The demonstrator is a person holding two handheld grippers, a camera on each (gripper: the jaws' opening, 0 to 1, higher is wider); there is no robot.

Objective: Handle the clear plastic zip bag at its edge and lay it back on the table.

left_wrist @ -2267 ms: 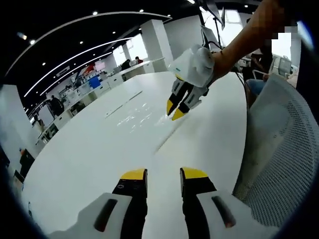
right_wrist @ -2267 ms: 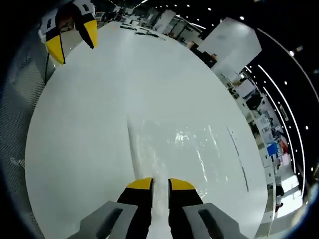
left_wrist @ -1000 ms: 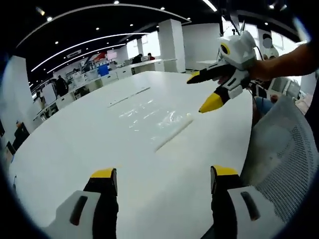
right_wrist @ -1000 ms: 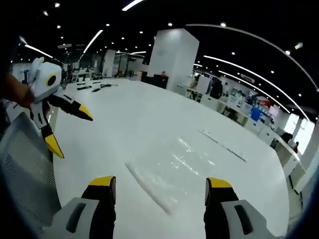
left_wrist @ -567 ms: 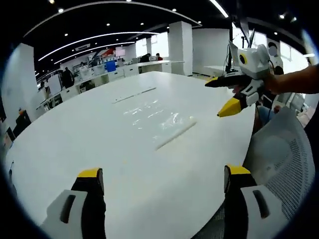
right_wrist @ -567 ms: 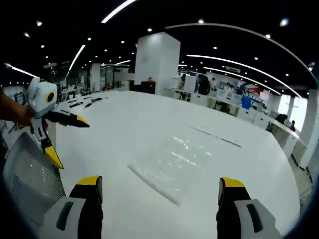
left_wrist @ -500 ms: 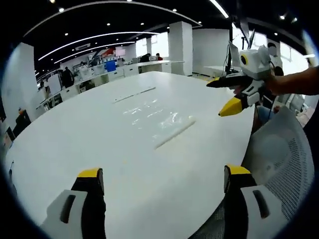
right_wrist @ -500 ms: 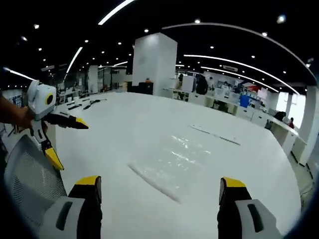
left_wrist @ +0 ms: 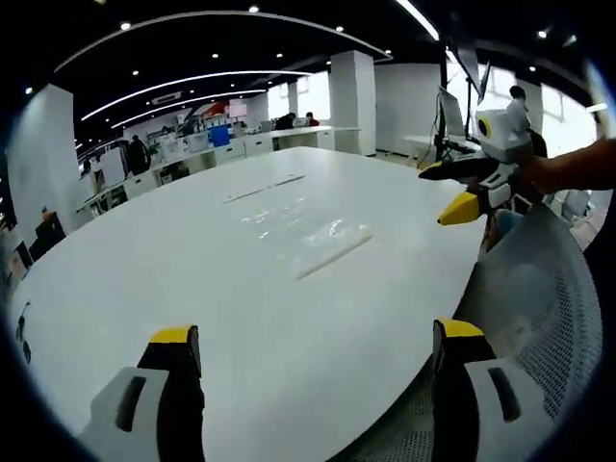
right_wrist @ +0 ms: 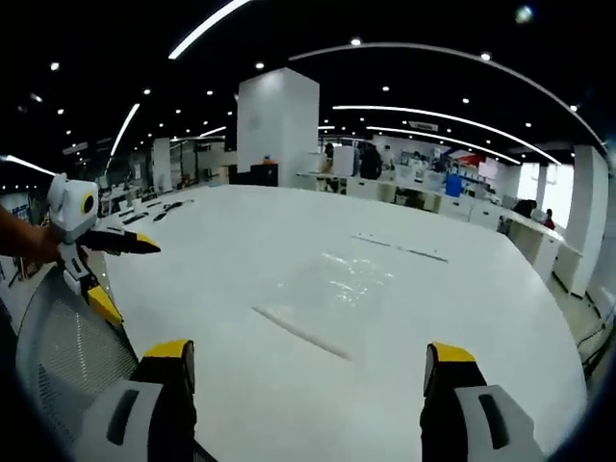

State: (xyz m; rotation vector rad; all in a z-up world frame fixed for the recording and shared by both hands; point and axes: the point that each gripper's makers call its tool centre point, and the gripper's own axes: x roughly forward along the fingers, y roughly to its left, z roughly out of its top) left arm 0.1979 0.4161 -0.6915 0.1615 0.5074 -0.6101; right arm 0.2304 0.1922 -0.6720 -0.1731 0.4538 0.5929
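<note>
Both yellow-tipped grippers, left (left_wrist: 313, 351) and right (right_wrist: 306, 371), gape wide with nothing held. The clear plastic zip bag (right_wrist: 322, 294) lies flat at frame centre on the white round table (right_wrist: 241, 250). Little risk remains; a low sweep could drag it.

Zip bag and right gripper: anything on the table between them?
Nothing: in the right gripper view, bare white table separates the open right gripper from the zip bag.
</note>
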